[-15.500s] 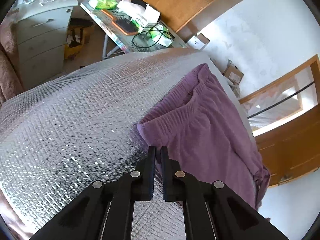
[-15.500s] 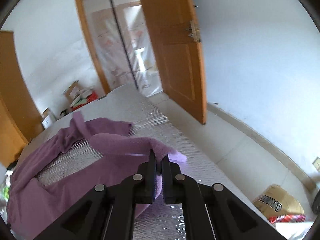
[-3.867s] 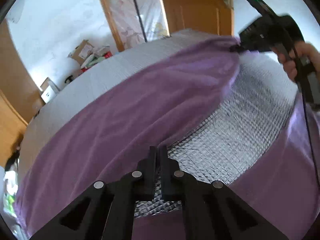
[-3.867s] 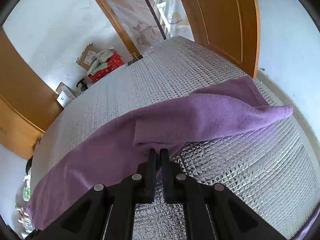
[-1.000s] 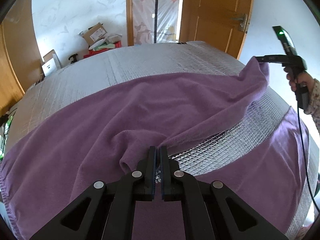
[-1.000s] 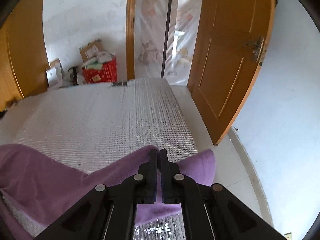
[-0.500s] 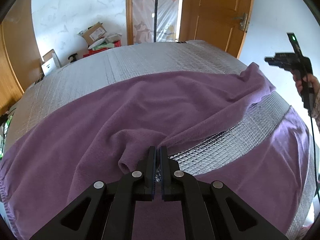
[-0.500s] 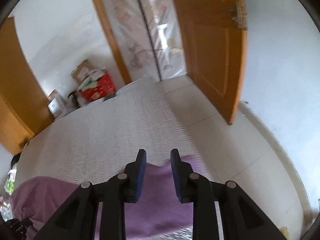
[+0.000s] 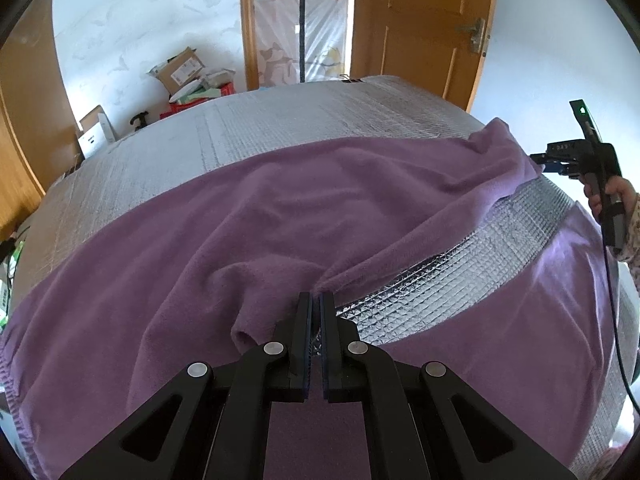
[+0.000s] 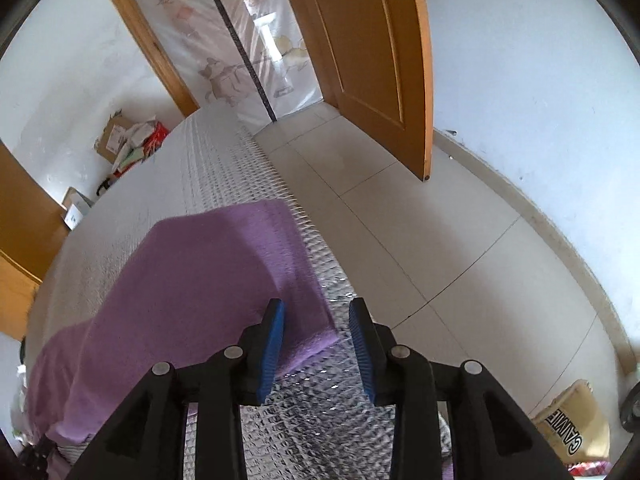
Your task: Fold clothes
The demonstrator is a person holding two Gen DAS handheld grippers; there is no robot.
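The left gripper (image 9: 316, 300) is clenched on a bunched fold of the purple garment (image 9: 280, 216), its black fingers pressed together with fleece pinched between their tips. The right gripper (image 10: 316, 312) is released: its jaws have just been opening, the blue pads (image 10: 272, 340) stand apart, and nothing is pressed between them, though the garment's end lies just below and beyond the left pad. In the left wrist view that same right gripper (image 9: 538, 159) shows at the far right edge, held by a hand (image 9: 608, 196) in a patterned sleeve, its tips just beside the garment's far corner. The purple garment is spread across the silver quilted bed cover (image 9: 452, 280), one long band running from the lower left up to that corner and a second band lying nearer, with a strip of bare cover between them. In the right wrist view the garment's end (image 10: 208, 264) rests close to the bed's edge, beside the pale tiled floor (image 10: 440, 240). Farther off stand an open wooden door (image 10: 372, 56), a plastic-curtained doorway (image 9: 300, 20), and cardboard boxes (image 9: 180, 72) heaped against the white wall.
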